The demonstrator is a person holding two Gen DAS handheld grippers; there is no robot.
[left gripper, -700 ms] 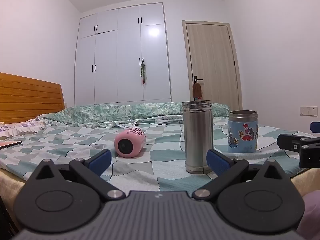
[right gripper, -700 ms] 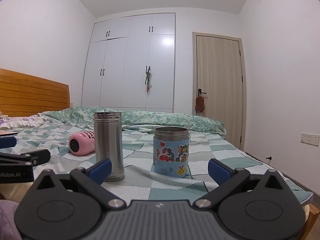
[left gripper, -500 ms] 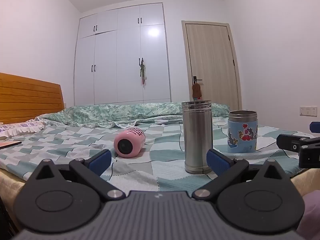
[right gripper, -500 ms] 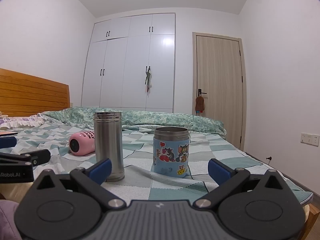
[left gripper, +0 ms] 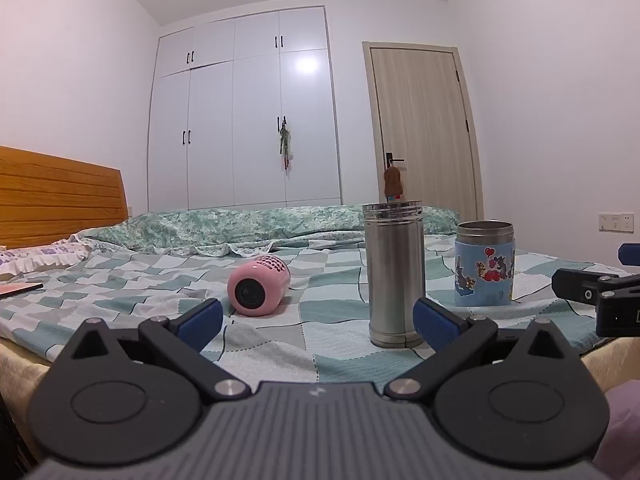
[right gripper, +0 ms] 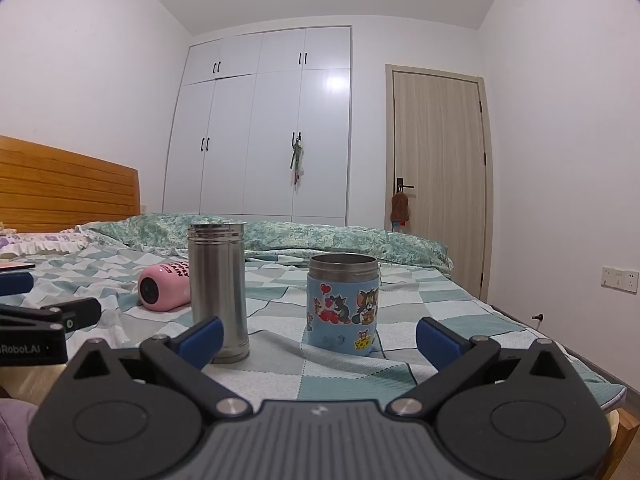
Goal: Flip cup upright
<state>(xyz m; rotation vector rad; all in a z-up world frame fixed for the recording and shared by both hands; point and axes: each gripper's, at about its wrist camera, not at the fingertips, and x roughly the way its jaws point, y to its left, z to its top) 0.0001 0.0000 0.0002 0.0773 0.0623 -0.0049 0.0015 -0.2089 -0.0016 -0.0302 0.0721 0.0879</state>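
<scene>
A pink cup (left gripper: 258,287) lies on its side on the checked bedspread, its round end facing me; it also shows in the right wrist view (right gripper: 163,287), left of the steel flask. My left gripper (left gripper: 318,322) is open and empty, held short of the bed's near edge, with the pink cup ahead and a little left. My right gripper (right gripper: 319,338) is open and empty, facing the blue cartoon cup (right gripper: 343,304).
A tall steel flask (left gripper: 394,274) and a blue cartoon cup (left gripper: 485,263) stand upright on the bed (left gripper: 120,280). A wooden headboard (left gripper: 56,192) is at the left, a folded quilt (left gripper: 240,224) behind, and the wardrobe and door beyond.
</scene>
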